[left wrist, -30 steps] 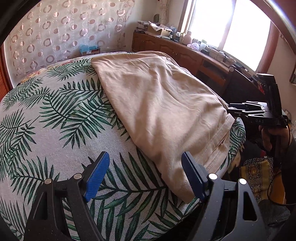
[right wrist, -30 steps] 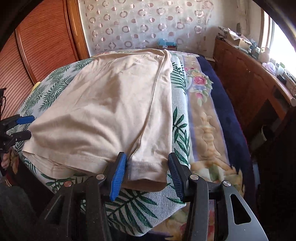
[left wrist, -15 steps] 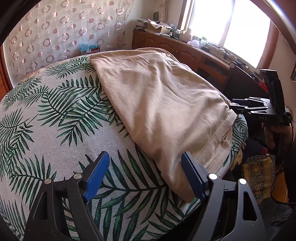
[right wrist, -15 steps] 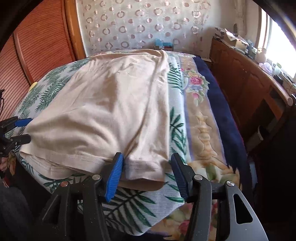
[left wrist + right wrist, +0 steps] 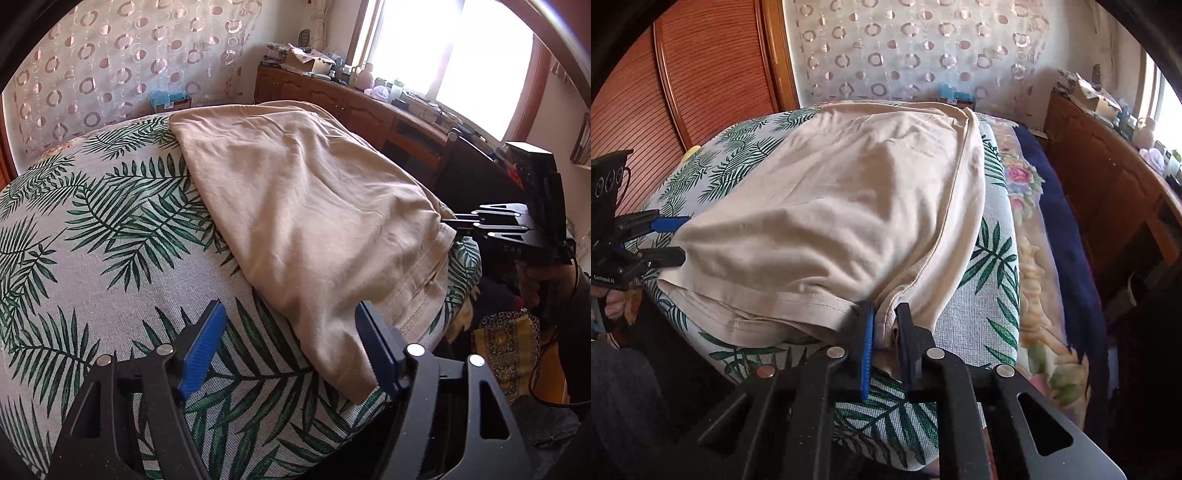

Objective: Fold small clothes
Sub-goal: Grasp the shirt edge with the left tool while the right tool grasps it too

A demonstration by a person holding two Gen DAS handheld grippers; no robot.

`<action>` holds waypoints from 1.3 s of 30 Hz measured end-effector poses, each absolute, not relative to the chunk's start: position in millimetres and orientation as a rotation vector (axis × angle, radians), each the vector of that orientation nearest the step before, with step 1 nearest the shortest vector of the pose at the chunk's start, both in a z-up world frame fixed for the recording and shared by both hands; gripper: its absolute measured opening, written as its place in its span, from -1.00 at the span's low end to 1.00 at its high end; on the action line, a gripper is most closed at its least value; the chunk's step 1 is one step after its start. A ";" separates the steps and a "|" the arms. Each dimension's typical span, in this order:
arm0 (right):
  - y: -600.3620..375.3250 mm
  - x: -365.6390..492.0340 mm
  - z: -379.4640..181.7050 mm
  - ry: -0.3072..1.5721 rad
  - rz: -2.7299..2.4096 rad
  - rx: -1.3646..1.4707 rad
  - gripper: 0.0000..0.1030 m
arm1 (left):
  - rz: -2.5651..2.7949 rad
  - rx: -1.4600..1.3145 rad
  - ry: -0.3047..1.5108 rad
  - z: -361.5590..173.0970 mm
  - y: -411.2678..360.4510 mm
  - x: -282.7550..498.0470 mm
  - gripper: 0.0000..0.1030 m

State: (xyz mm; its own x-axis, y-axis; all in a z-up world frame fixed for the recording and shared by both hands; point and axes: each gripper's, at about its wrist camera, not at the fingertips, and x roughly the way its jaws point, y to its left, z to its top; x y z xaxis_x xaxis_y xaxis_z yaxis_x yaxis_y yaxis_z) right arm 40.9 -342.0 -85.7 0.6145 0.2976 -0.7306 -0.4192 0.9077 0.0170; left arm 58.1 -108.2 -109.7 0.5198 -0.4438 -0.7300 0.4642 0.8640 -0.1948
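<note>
A beige garment (image 5: 314, 206) lies spread along the bed on a palm-leaf cover (image 5: 92, 236). My left gripper (image 5: 291, 343) is open at the near hem's left corner, its right finger touching the cloth. My right gripper (image 5: 884, 326) is shut on the garment's (image 5: 849, 206) near right hem corner. In the left wrist view the right gripper (image 5: 448, 225) pinches the far corner of the hem. In the right wrist view the left gripper (image 5: 677, 238) stands open at the hem's left end.
A wooden sideboard (image 5: 354, 107) with clutter runs under the window right of the bed. A floral blanket (image 5: 1030, 236) and a dark blue one (image 5: 1067, 236) lie beside the leaf cover. A wooden louvred door (image 5: 683, 85) stands at the left.
My right gripper has closed on the hem corner and bunched the cloth there. My left gripper has stayed open and edged slightly closer to the hem.
</note>
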 end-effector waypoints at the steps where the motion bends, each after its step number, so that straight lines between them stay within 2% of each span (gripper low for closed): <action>1: -340.8 39.8 -85.7 0.805 0.408 -0.169 -0.81 | -0.545 0.027 0.866 -109.6 -108.5 57.7 0.28; 5: -340.2 38.0 -83.8 0.792 0.402 -0.165 -0.82 | -0.570 0.029 0.872 -109.6 -110.2 55.2 -0.21; 11: -342.2 31.2 -72.9 0.755 0.386 -0.155 -0.82 | -0.625 0.066 0.886 -110.4 -117.8 47.8 -0.24; 13: -343.0 28.7 -65.7 0.732 0.381 -0.153 -0.82 | -0.648 0.074 0.883 -108.9 -119.2 44.8 -0.44; 14: -343.3 27.4 -63.1 0.720 0.379 -0.153 -0.82 | -0.648 0.087 0.871 -107.3 -120.9 42.8 -0.75; 15: -343.4 26.0 -59.9 0.708 0.378 -0.152 -0.83 | -0.642 0.103 0.861 -105.2 -122.6 42.0 -0.86; 22: -343.6 30.7 -31.3 0.613 0.369 -0.164 -0.83 | -0.647 0.030 0.727 -56.2 -111.5 52.0 -0.90; 27: -341.2 56.7 -3.1 0.536 0.356 -0.174 -0.83 | -0.606 0.001 0.644 -18.3 -102.1 94.6 -0.91; 34: -321.0 110.4 21.0 0.481 0.370 -0.214 -0.83 | -0.540 -0.017 0.605 -4.5 -91.6 159.0 -0.91; 39: -316.6 147.9 17.4 0.476 0.386 -0.193 -0.83 | -0.501 -0.030 0.624 -6.8 -90.5 201.4 -0.91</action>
State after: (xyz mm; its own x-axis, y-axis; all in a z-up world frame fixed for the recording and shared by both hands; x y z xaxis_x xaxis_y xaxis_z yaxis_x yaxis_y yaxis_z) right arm 147.9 -316.6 17.4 0.8183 0.3159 -0.4803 -0.4047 0.9099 -0.0911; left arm 201.4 -90.5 -6.8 0.6965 -0.4578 -0.5526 0.4404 0.8807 -0.1746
